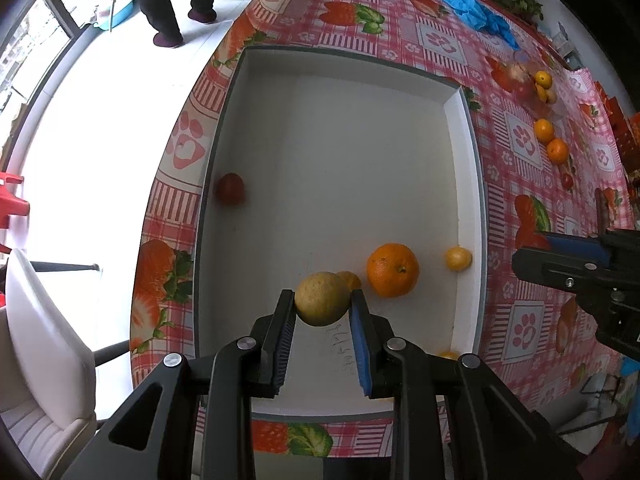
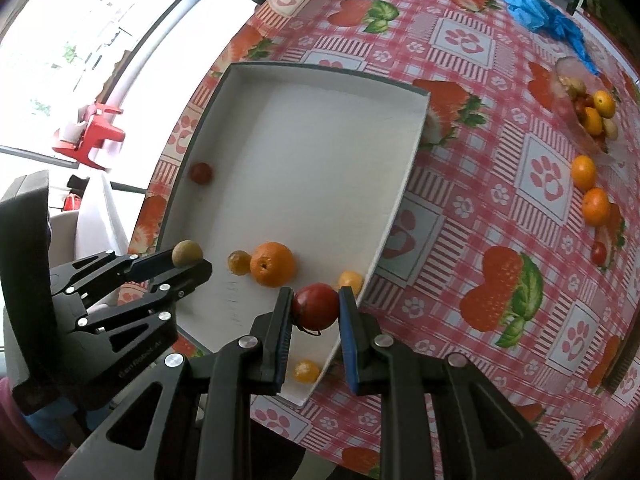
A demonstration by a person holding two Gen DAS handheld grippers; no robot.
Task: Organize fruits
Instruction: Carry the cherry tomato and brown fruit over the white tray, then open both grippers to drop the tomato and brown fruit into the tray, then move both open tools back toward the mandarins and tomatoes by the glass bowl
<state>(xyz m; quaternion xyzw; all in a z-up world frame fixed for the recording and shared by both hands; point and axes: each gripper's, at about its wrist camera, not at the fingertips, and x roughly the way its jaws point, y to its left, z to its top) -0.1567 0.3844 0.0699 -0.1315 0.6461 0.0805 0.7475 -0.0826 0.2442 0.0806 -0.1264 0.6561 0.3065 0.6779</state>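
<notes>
Left gripper (image 1: 322, 300) pinching round yellow-green fruit (image 1: 321, 298) lower centre, over white cardboard tray (image 1: 450, 108). Right gripper (image 2: 316, 306) squeezing small red tomato (image 2: 315, 306), lower centre. Probably light, smooth, bruising easily; gripping gently across middle.

A glossy plastic-looking cloth (image 1: 440, 40) is covering the table; the tray (image 1: 340, 160) is looking matt, the orange (image 1: 393, 269) dimpled.

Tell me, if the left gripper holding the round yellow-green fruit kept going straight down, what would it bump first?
Probably the bare floor of the white rectangular tray. The left gripper points down over it, beside the big orange, though depth is unclear.
</notes>
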